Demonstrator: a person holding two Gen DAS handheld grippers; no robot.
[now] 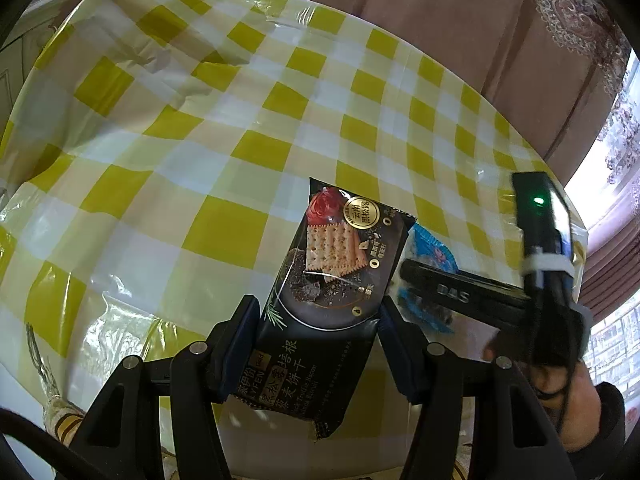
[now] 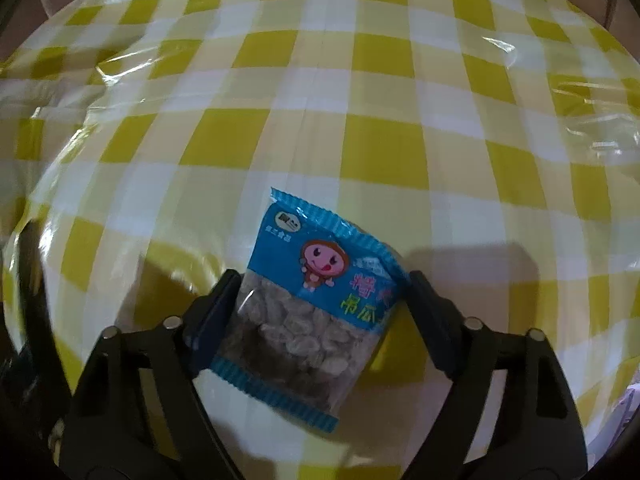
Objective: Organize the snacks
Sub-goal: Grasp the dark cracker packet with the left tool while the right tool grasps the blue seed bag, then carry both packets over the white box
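A black cracker packet (image 1: pixel 336 264) with a biscuit picture sits upright between my left gripper's (image 1: pixel 318 308) pads, which press on both its long sides just above the checked tablecloth (image 1: pixel 200 140). Beside it on the right lies a blue seed packet (image 1: pixel 434 248), with one of the right gripper's fingers (image 1: pixel 452 290) over it. In the right wrist view that blue seed packet (image 2: pixel 308 312) lies flat and skewed on the cloth between my right gripper's (image 2: pixel 322 280) jaws. The left pad meets its edge and the right pad its corner, with no squeeze visible.
The yellow and white tablecloth (image 2: pixel 360 100) is covered by wrinkled clear plastic. Pink curtains (image 1: pixel 440 20) hang behind the table, and a bright window (image 1: pixel 600 184) is at the right. A person's hand (image 1: pixel 572 396) holds the right gripper, which carries a black box with a green light (image 1: pixel 538 208).
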